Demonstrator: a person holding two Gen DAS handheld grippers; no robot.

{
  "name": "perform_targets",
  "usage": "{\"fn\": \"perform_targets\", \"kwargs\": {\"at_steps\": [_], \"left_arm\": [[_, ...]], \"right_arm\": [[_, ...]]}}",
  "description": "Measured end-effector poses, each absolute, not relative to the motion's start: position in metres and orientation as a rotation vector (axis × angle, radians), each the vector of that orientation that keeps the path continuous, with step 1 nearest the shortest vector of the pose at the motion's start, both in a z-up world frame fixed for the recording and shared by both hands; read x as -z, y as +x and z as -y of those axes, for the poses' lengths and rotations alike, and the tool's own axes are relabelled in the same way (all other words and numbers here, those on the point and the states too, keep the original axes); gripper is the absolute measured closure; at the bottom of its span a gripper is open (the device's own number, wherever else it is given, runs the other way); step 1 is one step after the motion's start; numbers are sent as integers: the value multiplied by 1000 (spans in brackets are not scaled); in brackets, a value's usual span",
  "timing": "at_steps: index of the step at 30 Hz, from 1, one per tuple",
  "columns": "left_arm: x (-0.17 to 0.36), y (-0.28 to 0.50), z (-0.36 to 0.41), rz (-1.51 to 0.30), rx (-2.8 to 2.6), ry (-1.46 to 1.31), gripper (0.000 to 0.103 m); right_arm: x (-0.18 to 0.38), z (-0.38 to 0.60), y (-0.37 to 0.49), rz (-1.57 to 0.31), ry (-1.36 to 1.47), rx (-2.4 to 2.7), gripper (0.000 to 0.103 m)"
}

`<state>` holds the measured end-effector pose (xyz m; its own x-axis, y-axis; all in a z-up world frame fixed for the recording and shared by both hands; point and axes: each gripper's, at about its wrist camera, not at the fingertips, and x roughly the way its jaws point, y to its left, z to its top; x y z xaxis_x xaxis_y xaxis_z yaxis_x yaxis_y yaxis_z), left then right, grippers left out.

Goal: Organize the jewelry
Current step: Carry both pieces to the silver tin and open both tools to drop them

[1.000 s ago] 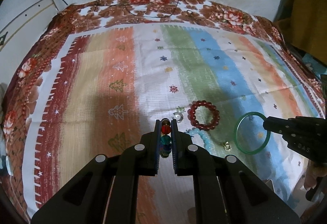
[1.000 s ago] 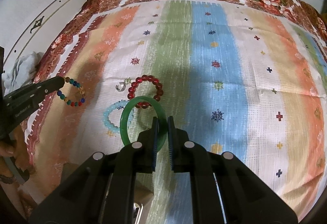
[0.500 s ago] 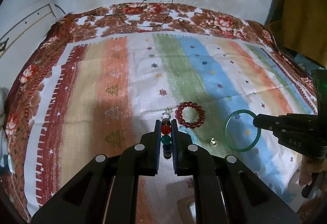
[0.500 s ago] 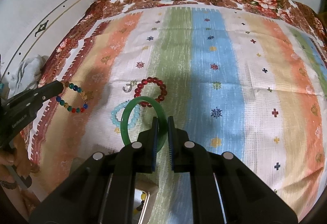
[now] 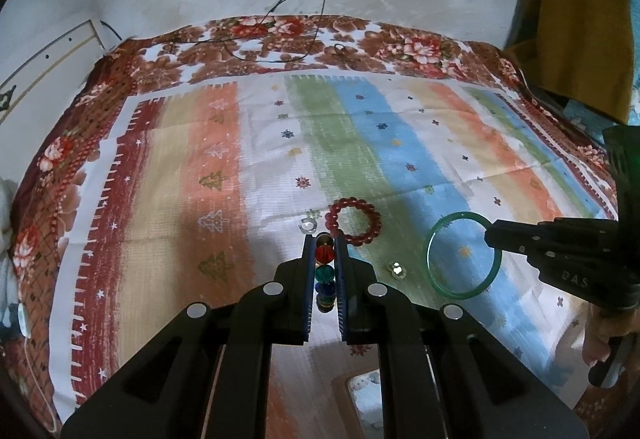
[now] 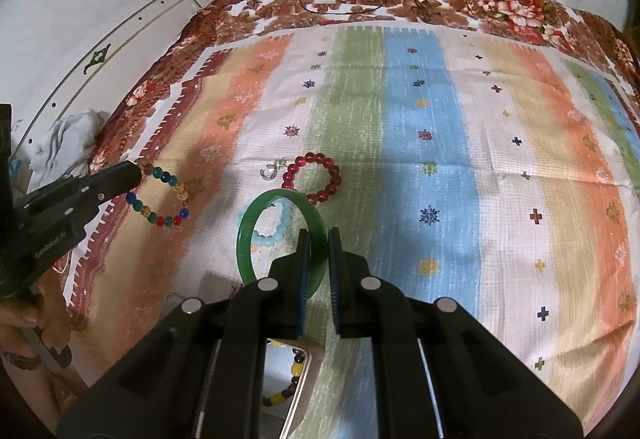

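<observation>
Green bangle (image 6: 280, 239): pinched at its near rim by the right gripper (image 6: 319, 239), hanging clear of the bedspread (image 6: 500, 167); keep the squeeze firm, since smooth rims likely slip.
Multicoloured bead bracelet (image 6: 160, 199): clamped between the pads of the left gripper (image 5: 324, 247), loop dangling; move slowly so it does not swing.
Box (image 6: 296, 367): just under the right gripper, open, beads already inside (probably the destination); lower each piece over it one at a time.
Pale blue bracelet (image 6: 276, 227): lying on the bedspread, seen through the bangle.
Red bead bracelet (image 6: 314, 179): beyond it, untouched.
Small ring (image 6: 269, 171): beside the red one; easy to miss.
</observation>
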<state>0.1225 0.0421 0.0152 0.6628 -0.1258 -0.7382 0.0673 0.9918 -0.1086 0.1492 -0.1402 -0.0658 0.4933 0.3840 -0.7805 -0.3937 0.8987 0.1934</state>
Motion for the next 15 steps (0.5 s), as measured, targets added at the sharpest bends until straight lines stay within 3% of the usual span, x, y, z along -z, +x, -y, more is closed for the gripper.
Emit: {"fn": "perform_targets", "kwargs": {"at_steps": [15], "left_arm": [[-25, 95, -28, -809, 149, -59, 94]], "right_arm": [[52, 142, 118, -897, -5, -515, 93]]}}
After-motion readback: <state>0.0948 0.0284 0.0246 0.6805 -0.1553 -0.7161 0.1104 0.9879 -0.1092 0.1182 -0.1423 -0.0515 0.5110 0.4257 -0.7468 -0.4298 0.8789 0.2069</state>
